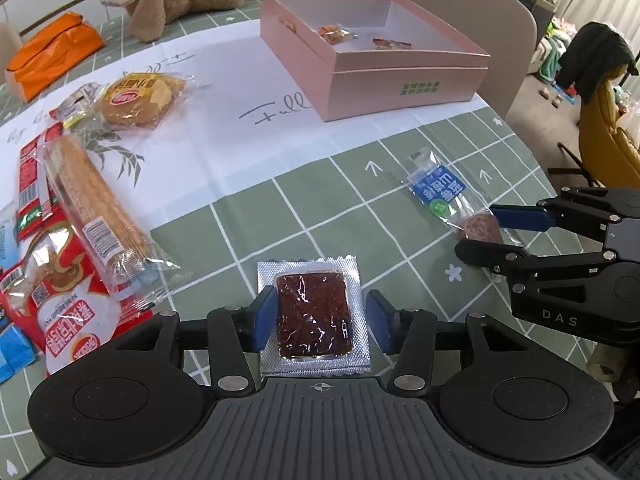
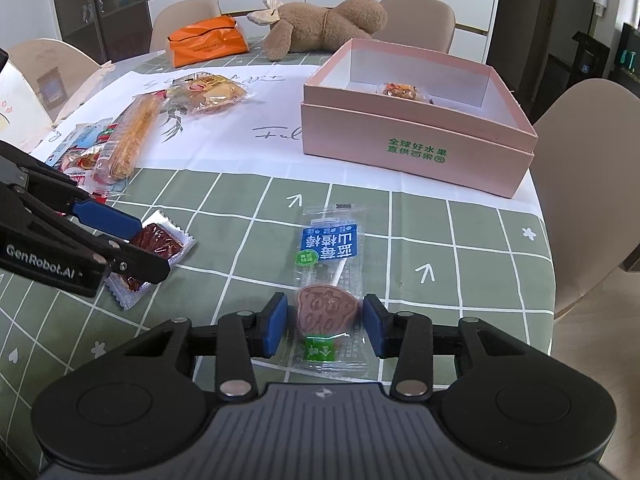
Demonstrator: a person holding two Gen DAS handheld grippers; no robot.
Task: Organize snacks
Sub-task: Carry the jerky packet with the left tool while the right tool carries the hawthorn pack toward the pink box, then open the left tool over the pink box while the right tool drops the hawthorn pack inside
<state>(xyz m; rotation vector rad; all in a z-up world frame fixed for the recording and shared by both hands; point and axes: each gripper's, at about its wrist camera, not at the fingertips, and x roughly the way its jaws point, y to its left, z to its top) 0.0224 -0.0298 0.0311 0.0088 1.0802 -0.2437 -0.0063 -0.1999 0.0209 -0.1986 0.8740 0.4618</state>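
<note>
A dark red snack in a silver foil packet (image 1: pixel 314 316) lies on the green checked tablecloth. My left gripper (image 1: pixel 322 320) has its blue pads against the packet's two side edges; in the right wrist view the left gripper (image 2: pixel 132 242) also straddles the foil packet (image 2: pixel 160 242). A brown lollipop in a clear wrapper with a blue label (image 2: pixel 326 312) lies further right, and my right gripper (image 2: pixel 325 324) is closed in on its round head. From the left wrist view the right gripper (image 1: pixel 480 232) sits on the lollipop (image 1: pixel 478 226). The open pink box (image 1: pixel 400 80) (image 2: pixel 420 156) holds a few small snacks.
Several snack packs lie at the left: a round cake (image 1: pixel 136 100), a long biscuit pack (image 1: pixel 92 200) and red packets (image 1: pixel 60 300). An orange bag (image 2: pixel 206 42) and a plush toy (image 2: pixel 320 24) rest at the table's far side. Chairs (image 2: pixel 592 200) stand around the table.
</note>
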